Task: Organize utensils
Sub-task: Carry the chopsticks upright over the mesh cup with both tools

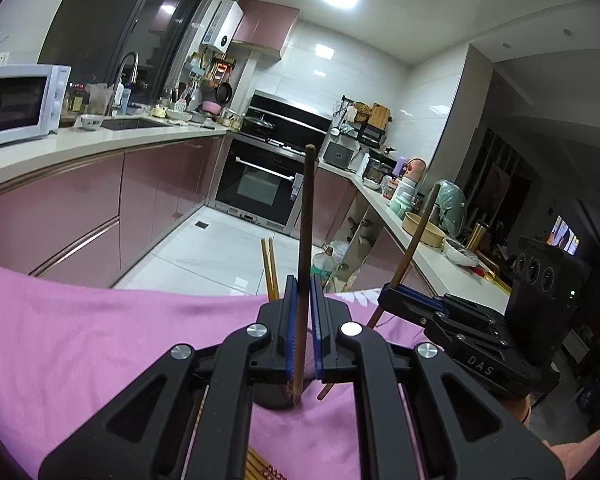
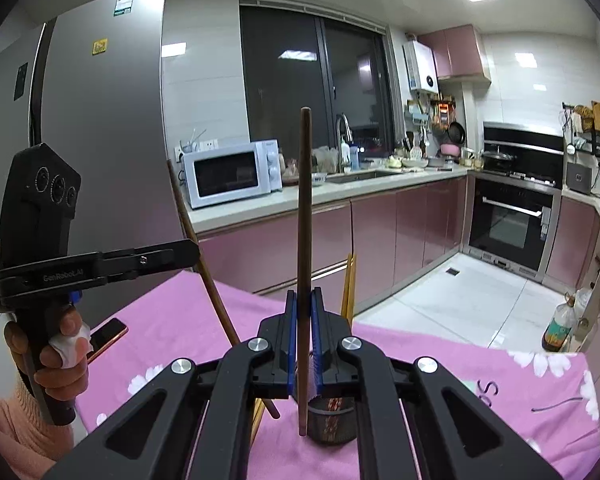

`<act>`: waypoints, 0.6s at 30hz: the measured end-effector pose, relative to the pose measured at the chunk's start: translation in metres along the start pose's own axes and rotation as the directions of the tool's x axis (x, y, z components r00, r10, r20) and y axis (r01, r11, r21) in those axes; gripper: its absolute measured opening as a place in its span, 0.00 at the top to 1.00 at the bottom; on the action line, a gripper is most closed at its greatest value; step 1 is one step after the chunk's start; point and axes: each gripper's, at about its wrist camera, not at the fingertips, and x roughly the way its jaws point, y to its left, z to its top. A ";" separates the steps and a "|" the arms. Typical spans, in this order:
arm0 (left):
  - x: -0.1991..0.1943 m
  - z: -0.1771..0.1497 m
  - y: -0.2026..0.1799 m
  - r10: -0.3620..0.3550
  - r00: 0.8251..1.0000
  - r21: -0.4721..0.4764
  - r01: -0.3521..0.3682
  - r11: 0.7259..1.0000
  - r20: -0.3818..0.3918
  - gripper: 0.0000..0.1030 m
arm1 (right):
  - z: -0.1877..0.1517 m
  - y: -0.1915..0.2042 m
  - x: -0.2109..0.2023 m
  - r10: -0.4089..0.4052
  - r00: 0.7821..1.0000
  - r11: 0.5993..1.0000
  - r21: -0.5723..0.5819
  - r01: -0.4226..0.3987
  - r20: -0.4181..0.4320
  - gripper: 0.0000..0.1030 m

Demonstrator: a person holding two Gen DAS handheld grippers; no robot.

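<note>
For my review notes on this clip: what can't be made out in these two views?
- Left wrist view: the cup under the left gripper is mostly hidden by its fingers; contents unreadable.
- Left wrist view: the light chopsticks vanish behind the fingers; what they stand in is unseen.
- Right wrist view: the mesh holder is half covered by the right gripper; its inside is hidden.
- Right wrist view: the phone is partly behind the hand.

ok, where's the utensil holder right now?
In the right wrist view the dark mesh utensil holder sits on the pink tablecloth, just below the right gripper, which is clamped on a dark chopstick over its left rim.
</note>
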 end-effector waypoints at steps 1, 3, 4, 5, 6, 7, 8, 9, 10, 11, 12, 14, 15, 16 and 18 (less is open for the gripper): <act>0.001 0.002 -0.002 0.002 1.000 0.003 -0.002 1.000 0.005 0.93 | 0.003 -0.001 0.000 -0.003 1.000 1.000 -0.003 0.003 0.007 0.95; 0.004 0.009 -0.006 0.001 1.000 0.014 -0.001 1.000 0.017 0.93 | 0.006 -0.001 0.002 -0.009 1.000 1.000 -0.008 0.009 0.020 0.95; 0.007 0.014 -0.007 0.005 1.000 0.020 -0.005 1.000 0.021 0.93 | 0.008 -0.003 0.003 -0.013 1.000 1.000 -0.010 0.013 0.024 0.95; 0.008 0.017 -0.008 0.008 1.000 0.024 -0.009 1.000 0.026 0.93 | 0.009 -0.003 0.004 -0.016 0.999 1.000 -0.010 0.016 0.028 0.95; 0.011 0.021 -0.009 0.009 1.000 0.027 -0.010 1.000 0.029 0.93 | 0.011 -0.005 0.005 -0.019 0.999 1.000 -0.009 0.019 0.032 0.95; 0.013 0.023 -0.010 0.013 0.999 0.032 -0.014 0.999 0.033 0.93 | 0.012 -0.004 0.006 -0.021 0.999 1.000 -0.008 0.021 0.034 0.95; 0.016 0.026 -0.012 0.020 0.999 0.038 -0.021 0.999 0.035 0.93 | 0.013 -0.005 0.007 -0.024 0.999 1.000 -0.007 0.024 0.035 0.95; 0.021 0.027 -0.013 0.026 0.999 0.042 -0.028 0.999 0.031 0.93 | 0.013 -0.005 0.009 -0.027 0.999 1.000 -0.006 0.027 0.034 0.95; 0.025 0.030 -0.013 0.027 0.999 0.042 -0.028 0.999 0.025 0.93 | 0.014 -0.007 0.012 -0.030 0.999 1.000 -0.002 0.030 0.031 0.95; 0.029 0.030 -0.012 0.029 0.999 0.043 -0.030 0.999 0.018 0.93 | 0.014 -0.008 0.015 -0.032 0.999 0.999 0.001 0.032 0.029 0.95; 0.033 0.030 -0.011 0.034 0.999 0.045 -0.035 0.998 0.011 0.93 | 0.013 -0.010 0.019 -0.037 0.999 0.999 0.004 0.037 0.023 0.95; 0.044 0.028 -0.008 0.041 0.999 0.047 -0.041 0.998 -0.012 0.93 | 0.012 -0.011 0.026 -0.041 0.999 0.999 0.011 0.041 0.011 0.95; 0.049 0.025 -0.008 0.042 0.999 0.049 -0.041 0.998 -0.024 0.93 | 0.011 -0.012 0.028 -0.041 0.999 0.999 0.014 0.041 0.003 0.95; 0.054 0.022 -0.005 0.051 0.998 0.050 -0.050 0.997 -0.036 0.93 | 0.009 -0.014 0.031 -0.047 0.999 0.999 0.016 0.047 -0.006 0.95; 0.064 0.020 -0.003 0.068 0.996 0.055 -0.065 0.996 -0.056 0.93 | 0.005 -0.016 0.038 -0.049 0.998 0.998 0.024 0.050 -0.027 0.95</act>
